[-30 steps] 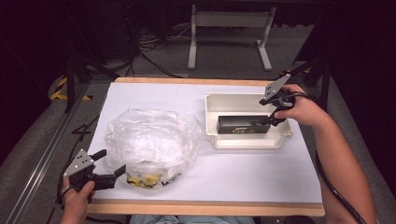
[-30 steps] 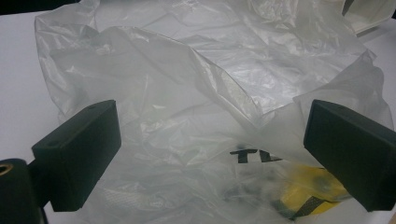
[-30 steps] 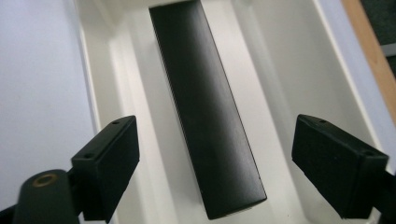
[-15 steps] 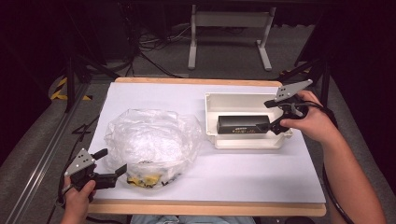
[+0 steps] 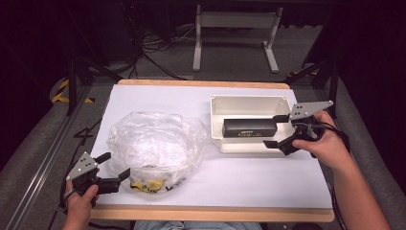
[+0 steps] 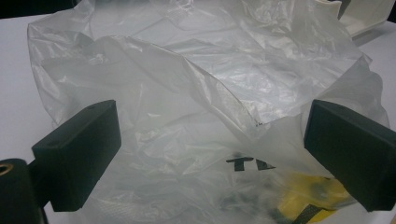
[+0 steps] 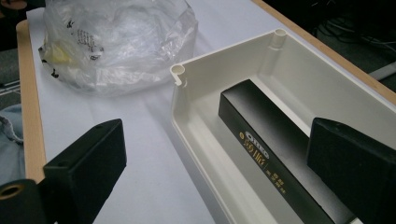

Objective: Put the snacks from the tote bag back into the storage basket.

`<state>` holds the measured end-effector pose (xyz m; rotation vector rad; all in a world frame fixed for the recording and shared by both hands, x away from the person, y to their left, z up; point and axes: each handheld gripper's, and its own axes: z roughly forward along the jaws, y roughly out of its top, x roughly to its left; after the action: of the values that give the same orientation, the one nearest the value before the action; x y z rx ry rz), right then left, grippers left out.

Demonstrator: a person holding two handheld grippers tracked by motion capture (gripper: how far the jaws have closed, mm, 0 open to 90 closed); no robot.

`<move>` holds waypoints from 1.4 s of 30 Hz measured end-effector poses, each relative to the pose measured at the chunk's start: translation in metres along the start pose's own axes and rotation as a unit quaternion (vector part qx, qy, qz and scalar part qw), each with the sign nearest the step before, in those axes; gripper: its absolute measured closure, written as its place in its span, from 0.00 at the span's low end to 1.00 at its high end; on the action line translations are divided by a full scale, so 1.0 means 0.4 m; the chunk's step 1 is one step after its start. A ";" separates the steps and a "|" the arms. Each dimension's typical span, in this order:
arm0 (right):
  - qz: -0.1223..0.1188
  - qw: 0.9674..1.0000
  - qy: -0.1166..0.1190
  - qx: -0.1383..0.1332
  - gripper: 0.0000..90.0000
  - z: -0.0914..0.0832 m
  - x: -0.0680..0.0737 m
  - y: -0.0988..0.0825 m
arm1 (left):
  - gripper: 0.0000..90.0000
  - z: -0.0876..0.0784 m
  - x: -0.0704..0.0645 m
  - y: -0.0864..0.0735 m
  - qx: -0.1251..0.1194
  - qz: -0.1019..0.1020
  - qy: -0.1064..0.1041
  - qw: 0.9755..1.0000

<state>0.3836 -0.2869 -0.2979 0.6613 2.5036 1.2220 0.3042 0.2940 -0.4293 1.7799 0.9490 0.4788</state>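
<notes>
A black Oreo box (image 5: 249, 127) (image 7: 261, 140) lies lengthwise in the white tray (image 5: 249, 99) (image 7: 205, 116) at the table's right. My right gripper (image 5: 274, 130) (image 7: 219, 168) hovers at the tray's right end, open. Its jaws have just been opening, and they stand clear of the box with one over the tray and one outside its near wall. A crumpled clear plastic bag (image 5: 153, 143) (image 6: 196, 79) (image 7: 116, 37) with yellow and black print sits at the left. At the bag's near-left edge my left gripper (image 5: 115, 165) (image 6: 210, 154) is open, with bag film between the jaws but not pinched.
White paper (image 5: 158, 100) covers the wooden table, whose front edge (image 5: 210, 214) is bare wood. Black stands and cables (image 5: 158, 52) sit on the floor beyond the far edge. A metal rail (image 5: 43, 158) runs along the left side.
My right gripper has drawn back from the box's right end, toward the right and the near side, and its jaws have widened. The left gripper and the bag are unmoved.
</notes>
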 end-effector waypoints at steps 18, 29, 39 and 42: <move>0.036 0.996 -0.034 -0.069 0.07 0.066 0.077 -0.143 | 0.05 0.001 -0.001 0.000 0.001 0.006 -0.003 1.000; 0.076 0.991 -0.052 -0.097 0.06 0.133 0.093 -0.241 | 0.05 0.006 -0.003 -0.001 0.005 0.012 -0.005 1.000; 0.106 0.989 -0.064 -0.078 0.08 0.189 0.096 -0.304 | 0.05 0.013 0.002 -0.002 0.015 0.011 -0.011 1.000; 0.111 0.989 -0.069 -0.071 0.08 0.191 0.097 -0.306 | 0.05 0.013 0.004 -0.003 0.015 0.010 -0.013 1.000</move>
<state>0.3494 -0.2818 -0.4431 0.9735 2.2524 1.3632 0.3086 0.2922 -0.4326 1.8200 0.9251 0.4561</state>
